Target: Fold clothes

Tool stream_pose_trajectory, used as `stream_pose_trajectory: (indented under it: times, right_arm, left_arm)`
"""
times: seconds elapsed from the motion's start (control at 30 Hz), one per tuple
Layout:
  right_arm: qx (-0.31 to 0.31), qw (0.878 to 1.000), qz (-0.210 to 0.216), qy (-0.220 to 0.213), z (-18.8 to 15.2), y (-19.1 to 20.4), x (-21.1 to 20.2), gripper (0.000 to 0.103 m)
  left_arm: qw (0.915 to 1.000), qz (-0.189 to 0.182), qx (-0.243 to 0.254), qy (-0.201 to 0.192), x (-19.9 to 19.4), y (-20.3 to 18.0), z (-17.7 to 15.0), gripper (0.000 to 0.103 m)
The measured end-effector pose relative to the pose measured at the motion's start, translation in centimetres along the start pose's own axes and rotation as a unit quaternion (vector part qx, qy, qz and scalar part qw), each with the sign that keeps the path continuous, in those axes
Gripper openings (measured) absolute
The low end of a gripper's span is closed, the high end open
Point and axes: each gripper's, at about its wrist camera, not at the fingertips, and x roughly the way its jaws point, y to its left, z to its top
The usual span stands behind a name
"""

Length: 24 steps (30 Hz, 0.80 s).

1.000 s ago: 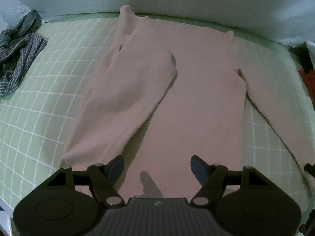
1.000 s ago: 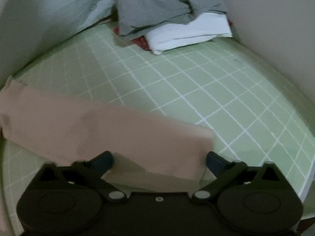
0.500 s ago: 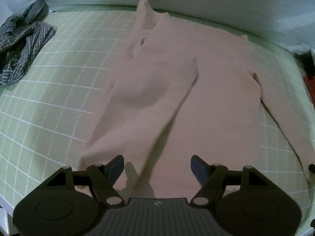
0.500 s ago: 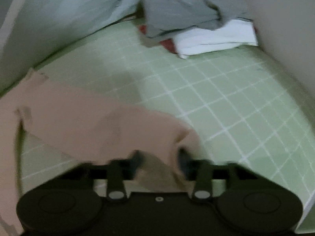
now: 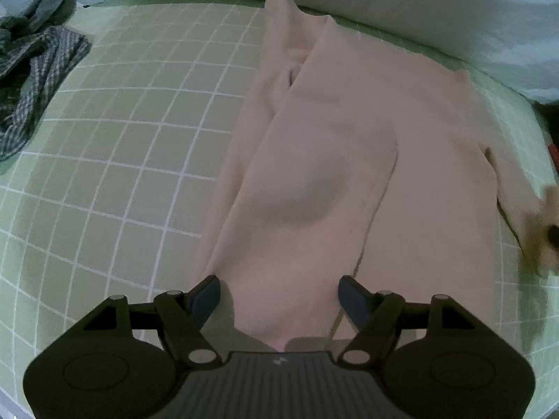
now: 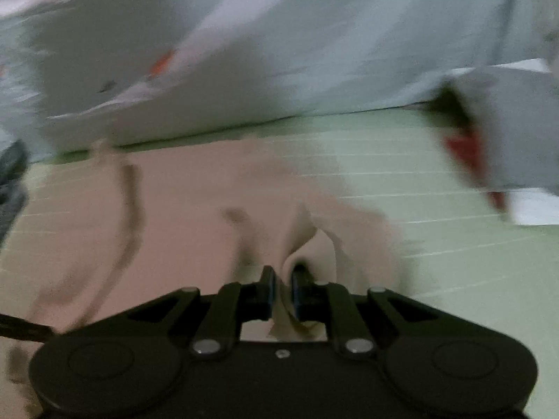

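Note:
A pale pink sweater (image 5: 412, 160) lies flat on the green checked bed sheet (image 5: 122, 146). Its left sleeve (image 5: 307, 181) is folded across the body. My left gripper (image 5: 279, 296) hangs open just above that sleeve's lower end, touching nothing. In the right wrist view my right gripper (image 6: 282, 279) is shut on the bunched end of the right sleeve (image 6: 314, 241), which is lifted off the sheet. The same raised sleeve end (image 5: 545, 230) shows as a blur at the right edge of the left wrist view.
A crumpled grey checked garment (image 5: 31, 70) lies at the far left of the bed. A pale quilt (image 5: 419, 10) runs along the back. A blurred stack of folded clothes (image 6: 506, 132), grey, white and red, sits at the right.
My right gripper closed on the right sleeve's end, lifted it and swung it toward the sweater's body. My left gripper drifted left along the lower edge and stayed open.

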Motion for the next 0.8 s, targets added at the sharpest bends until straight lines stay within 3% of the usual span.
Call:
stream_pose_trajectory:
  times: [0.13,0.2,0.23,0.27,0.37,0.4,0.5,0.67,0.8]
  right_arm:
    - [0.028,0.995,0.072,0.057,-0.8,3.3,2.6,0.015]
    - [0.010,0.993,0.084,0.080,-1.5,4.6,3.1,0.029]
    - [-0.008,0.993,0.082,0.086,-1.9,5.3,3.1,0.030]
    - [-0.028,0.994,0.073,0.080,-2.1,5.7,2.6,0.033]
    - [-0.045,0.997,0.049,0.050,-1.8,4.5,1.1,0.059]
    - [-0.030,0.998,0.043,0.039,-1.5,3.6,0.6,0.068]
    - [0.000,1.000,0.014,0.013,-1.0,0.9,-0.4,0.080]
    - [0.029,0.999,-0.041,0.001,-1.4,-3.4,-1.4,0.086]
    - [0.069,0.995,-0.071,0.017,-2.8,-7.0,-1.3,0.086]
  left_arm:
    - [1.0000,-0.005,-0.001,0.002,0.3,0.4,0.0,0.075]
    - [1.0000,-0.004,-0.002,0.001,0.3,0.4,-0.1,0.075]
    - [1.0000,-0.003,-0.002,-0.001,0.2,0.3,-0.1,0.075]
    - [1.0000,-0.001,-0.002,-0.002,0.1,0.2,-0.2,0.075]
    - [1.0000,0.007,-0.004,-0.005,-0.1,-0.2,-0.4,0.075]
    - [0.9999,0.010,-0.004,-0.006,-0.2,-0.4,-0.4,0.075]
    - [0.9998,0.017,-0.001,-0.013,-0.7,-1.3,-0.4,0.076]
    - [0.9989,0.024,0.022,-0.034,-1.7,-4.3,-0.3,0.076]
    - [0.9965,0.035,0.055,-0.053,-2.0,-7.8,0.0,0.077]
